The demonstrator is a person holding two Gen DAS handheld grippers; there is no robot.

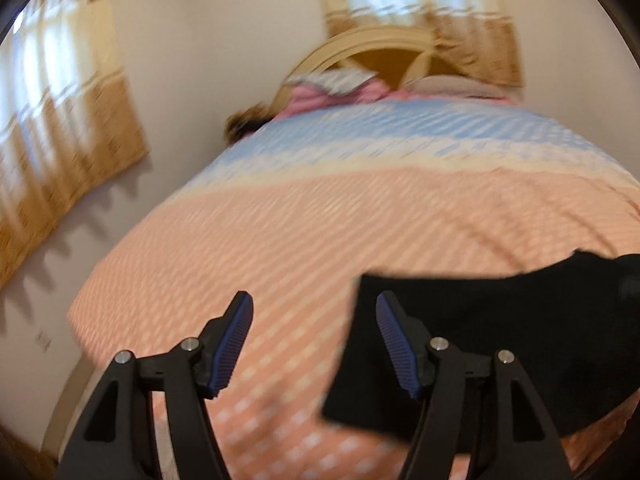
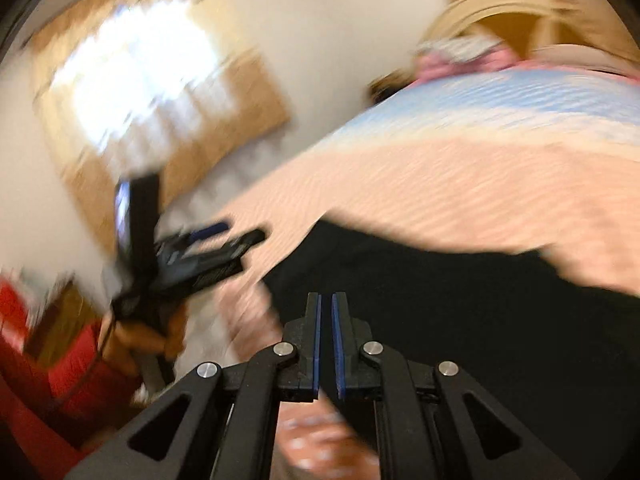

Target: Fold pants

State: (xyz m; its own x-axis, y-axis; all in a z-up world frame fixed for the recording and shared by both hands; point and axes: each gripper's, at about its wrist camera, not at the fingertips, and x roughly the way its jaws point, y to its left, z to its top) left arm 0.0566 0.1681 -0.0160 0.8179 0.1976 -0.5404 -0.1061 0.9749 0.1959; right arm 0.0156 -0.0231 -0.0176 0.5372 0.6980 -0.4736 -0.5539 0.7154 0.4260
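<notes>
Lying under right finger of spread left gripper (image 1: pixel 314 304): black pants (image 1: pixel 500 344).

Both wrist views low over the bed (image 1: pixel 320 220), facing the headboard (image 1: pixel 372 46)

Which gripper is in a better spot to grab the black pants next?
Probably the left gripper. Its fingers are wide open and hang right at the edge of the black pants on the bed. The right gripper is over the pants too, but nearly shut with nothing between its fingers.
</notes>
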